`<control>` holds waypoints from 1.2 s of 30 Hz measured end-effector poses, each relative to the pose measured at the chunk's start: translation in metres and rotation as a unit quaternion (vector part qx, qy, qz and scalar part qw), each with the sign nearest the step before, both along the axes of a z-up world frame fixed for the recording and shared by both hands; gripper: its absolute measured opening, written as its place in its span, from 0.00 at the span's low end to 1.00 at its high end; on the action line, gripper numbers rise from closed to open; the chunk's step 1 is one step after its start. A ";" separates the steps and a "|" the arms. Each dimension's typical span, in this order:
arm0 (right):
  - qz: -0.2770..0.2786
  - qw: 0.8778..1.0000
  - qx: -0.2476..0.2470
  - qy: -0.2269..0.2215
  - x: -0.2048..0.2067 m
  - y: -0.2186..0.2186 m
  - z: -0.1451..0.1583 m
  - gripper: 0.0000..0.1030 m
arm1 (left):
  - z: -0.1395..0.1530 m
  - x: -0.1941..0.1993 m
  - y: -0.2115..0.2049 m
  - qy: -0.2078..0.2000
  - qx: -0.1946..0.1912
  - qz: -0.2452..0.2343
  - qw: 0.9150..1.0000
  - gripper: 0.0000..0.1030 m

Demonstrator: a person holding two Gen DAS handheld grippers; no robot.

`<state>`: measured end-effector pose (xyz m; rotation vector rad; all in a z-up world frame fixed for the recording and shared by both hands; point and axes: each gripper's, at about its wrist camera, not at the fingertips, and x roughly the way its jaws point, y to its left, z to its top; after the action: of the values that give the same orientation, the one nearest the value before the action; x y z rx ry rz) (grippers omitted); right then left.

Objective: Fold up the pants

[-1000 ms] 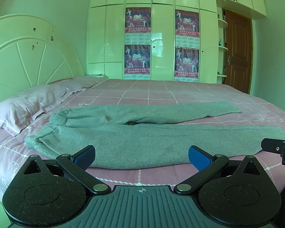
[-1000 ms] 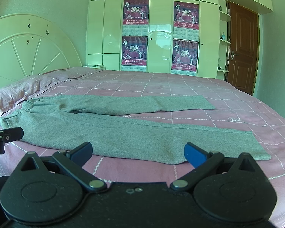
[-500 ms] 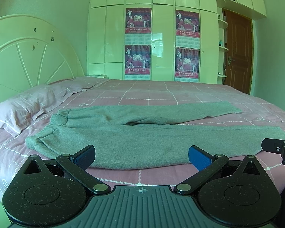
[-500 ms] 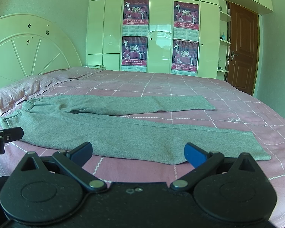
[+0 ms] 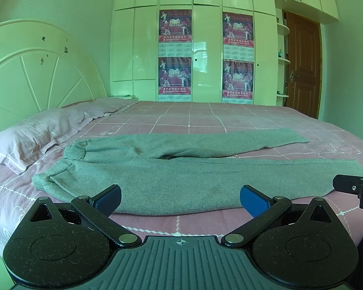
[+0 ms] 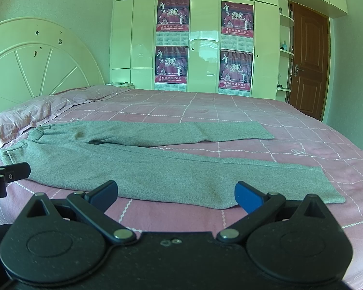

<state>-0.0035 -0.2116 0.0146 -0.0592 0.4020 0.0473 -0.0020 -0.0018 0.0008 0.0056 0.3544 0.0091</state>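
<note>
Grey sweatpants (image 5: 181, 178) lie flat on the pink bed, waistband at the left near the pillows, the two legs spread apart toward the right. They also show in the right wrist view (image 6: 142, 166). My left gripper (image 5: 180, 199) is open and empty, just short of the near leg's front edge, toward the waist end. My right gripper (image 6: 175, 195) is open and empty, just short of the near leg toward its cuff (image 6: 326, 183). Each gripper's tip shows at the edge of the other's view.
The bed has a pink checked sheet (image 5: 205, 123). Pink pillows (image 5: 36, 135) lie at the left below a white headboard (image 5: 36, 72). A white wardrobe with posters (image 5: 205, 55) and a brown door (image 5: 302, 70) stand behind.
</note>
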 end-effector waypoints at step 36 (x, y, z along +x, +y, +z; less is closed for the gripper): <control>0.105 0.991 -0.017 0.082 0.386 0.026 0.015 0.66 | -0.071 0.440 0.336 0.179 -0.029 -0.001 0.983 0.81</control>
<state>0.3824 -0.1859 0.0295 -0.1314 0.5605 0.2553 0.4378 0.3342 -0.0701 -0.0497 0.7155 -0.0051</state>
